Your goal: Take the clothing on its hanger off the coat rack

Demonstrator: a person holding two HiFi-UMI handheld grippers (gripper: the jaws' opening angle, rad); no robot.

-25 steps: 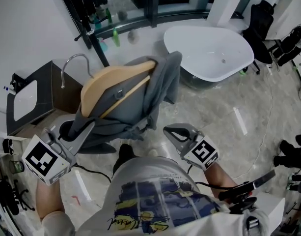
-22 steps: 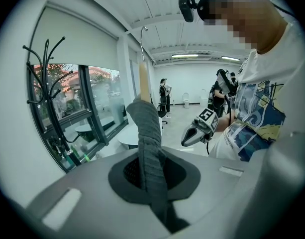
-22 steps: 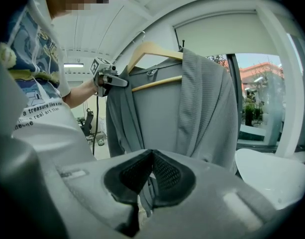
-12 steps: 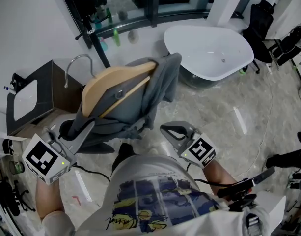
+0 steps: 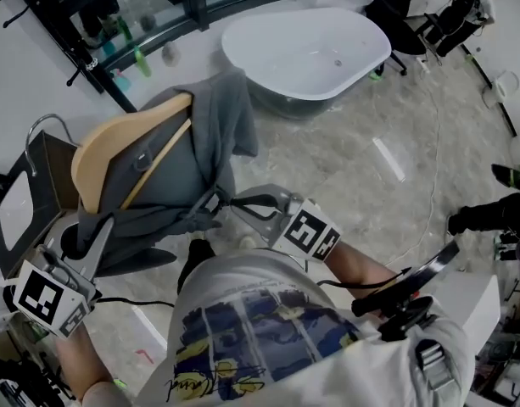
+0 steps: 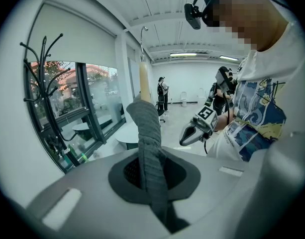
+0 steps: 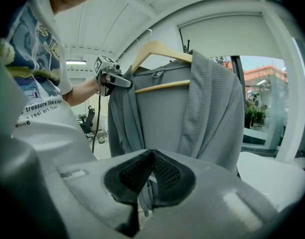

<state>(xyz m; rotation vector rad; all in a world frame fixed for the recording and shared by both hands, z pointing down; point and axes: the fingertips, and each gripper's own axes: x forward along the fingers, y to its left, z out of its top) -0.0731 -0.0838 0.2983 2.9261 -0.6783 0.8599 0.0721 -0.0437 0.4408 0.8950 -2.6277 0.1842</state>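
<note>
Clothing, grey, draped on its wooden hanger, is off the coat rack and held up in the air in front of me. My left tongs are clamped on a band of the grey fabric, which runs up from between the pads. Only that left gripper view shows the hanger edge-on with its metal hook free above it, and the rack standing well apart by the window.

My right tongs are closed on a fold at the garment's lower edge. That right gripper view alone gives me the hanger face-on, crossbar and all. The head view shows both tools low on the garment, and a white bathtub on the floor beyond.
</note>
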